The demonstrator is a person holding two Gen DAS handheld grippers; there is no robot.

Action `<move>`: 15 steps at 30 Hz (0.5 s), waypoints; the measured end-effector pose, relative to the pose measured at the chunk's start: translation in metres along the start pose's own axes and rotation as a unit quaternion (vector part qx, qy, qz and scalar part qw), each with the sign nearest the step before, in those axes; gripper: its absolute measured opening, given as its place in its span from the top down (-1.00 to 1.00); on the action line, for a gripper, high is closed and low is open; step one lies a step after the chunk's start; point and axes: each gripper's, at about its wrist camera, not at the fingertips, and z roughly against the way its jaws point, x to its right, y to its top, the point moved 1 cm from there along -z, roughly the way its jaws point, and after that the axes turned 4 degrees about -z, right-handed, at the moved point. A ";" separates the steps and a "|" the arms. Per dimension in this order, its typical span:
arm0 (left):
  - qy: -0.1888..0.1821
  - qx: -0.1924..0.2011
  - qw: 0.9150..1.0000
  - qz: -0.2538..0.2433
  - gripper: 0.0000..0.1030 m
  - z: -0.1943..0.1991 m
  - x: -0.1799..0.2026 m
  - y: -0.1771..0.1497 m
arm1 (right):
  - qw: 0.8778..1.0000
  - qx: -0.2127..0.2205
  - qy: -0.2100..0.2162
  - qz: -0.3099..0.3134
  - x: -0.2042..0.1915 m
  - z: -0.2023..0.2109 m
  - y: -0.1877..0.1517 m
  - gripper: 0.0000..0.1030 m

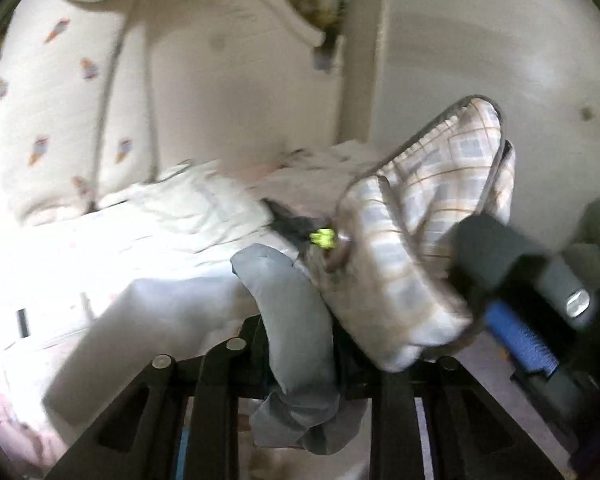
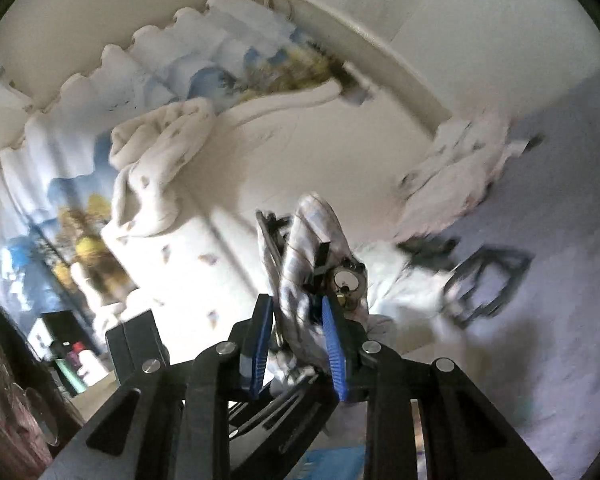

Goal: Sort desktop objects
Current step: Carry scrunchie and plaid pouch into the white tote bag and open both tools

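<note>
A plaid cloth with grey trim (image 1: 416, 240) hangs in the air in front of both grippers. My left gripper (image 1: 300, 344) is shut on its grey edge (image 1: 296, 320). My right gripper (image 2: 296, 320) is shut on the same cloth (image 2: 304, 248), its blue pads (image 2: 332, 332) pressing the fabric. The right gripper also shows in the left wrist view (image 1: 516, 300), at the cloth's right side. Both views are blurred by motion.
A bed with a white quilt printed with small cones (image 1: 60, 112) and a cream headboard (image 1: 236, 80) lies behind. White clothes (image 2: 456, 168) and a dark strap (image 2: 484, 280) lie on the lilac sheet (image 2: 540, 340). A blue-and-yellow curtain (image 2: 220, 64) hangs behind. Bottles (image 2: 80, 360) stand at lower left.
</note>
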 end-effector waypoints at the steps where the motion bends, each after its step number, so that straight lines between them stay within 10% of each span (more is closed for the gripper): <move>1: 0.010 0.000 1.000 -0.010 0.57 -0.001 -0.002 0.000 | 1.000 -0.014 -0.002 -0.004 0.002 -0.008 0.000 0.51; 15: 0.126 -0.172 0.974 -0.074 0.57 -0.069 -0.031 -0.035 | 0.970 -0.167 -0.019 -0.174 0.081 -0.097 -0.047 0.51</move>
